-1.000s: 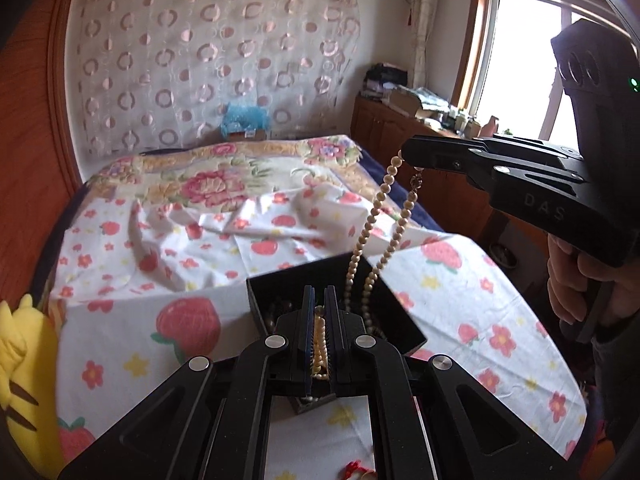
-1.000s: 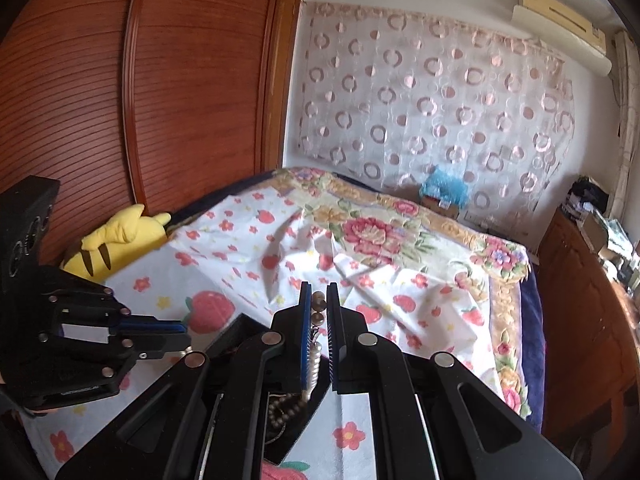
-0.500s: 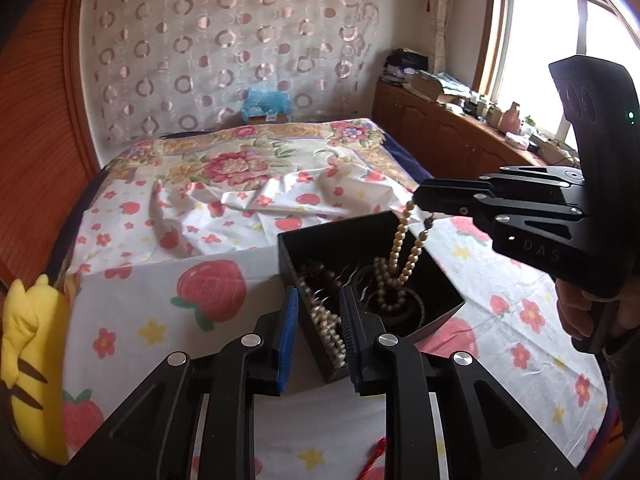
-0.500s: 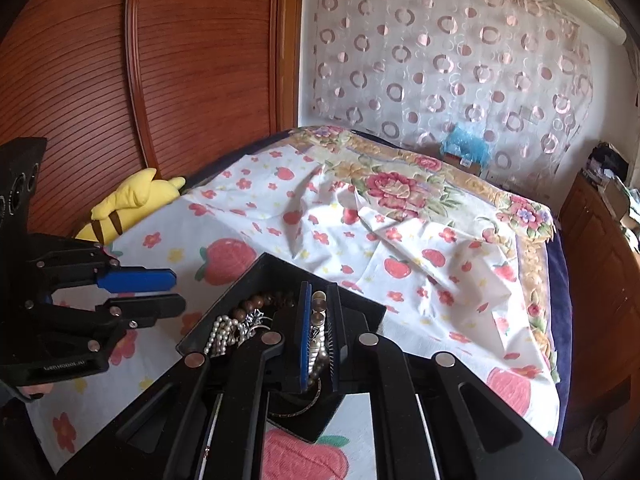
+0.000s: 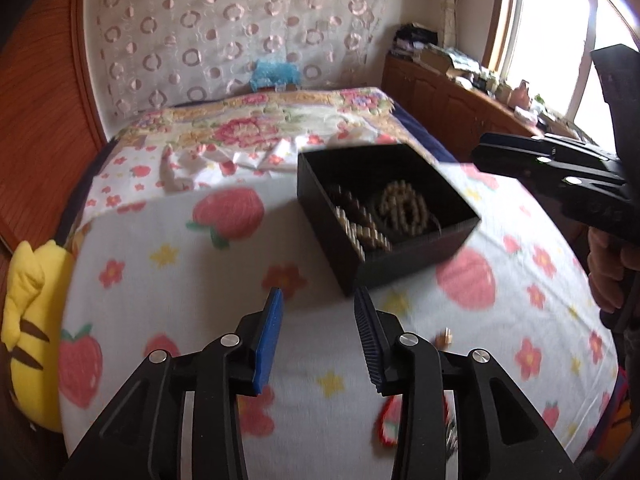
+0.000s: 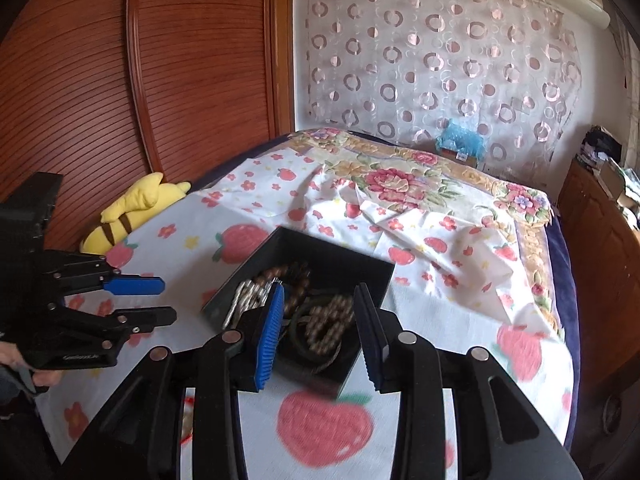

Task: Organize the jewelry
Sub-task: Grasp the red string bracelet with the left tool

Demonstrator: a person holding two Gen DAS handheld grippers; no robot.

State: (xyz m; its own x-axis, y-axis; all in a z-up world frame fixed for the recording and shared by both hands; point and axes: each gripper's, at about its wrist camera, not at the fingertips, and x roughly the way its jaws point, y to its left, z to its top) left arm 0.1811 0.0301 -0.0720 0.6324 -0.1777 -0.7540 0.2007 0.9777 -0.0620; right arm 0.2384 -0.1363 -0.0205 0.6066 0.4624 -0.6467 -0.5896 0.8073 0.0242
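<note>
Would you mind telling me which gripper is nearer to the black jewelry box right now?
Right. The right gripper hangs open directly over the black box's near edge, above the bead strings. The left gripper is open too, off the box's near corner, over the sheet.

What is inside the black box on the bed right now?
The black box holds a coiled tan bead strand, a dark brown bead strand and a pale silvery strand. Whatever lies under the pile is hidden.

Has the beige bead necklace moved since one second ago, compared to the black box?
Yes. The beige bead necklace went down: earlier it hung from the right gripper above the black rectangular box; now it lies coiled inside.
</note>
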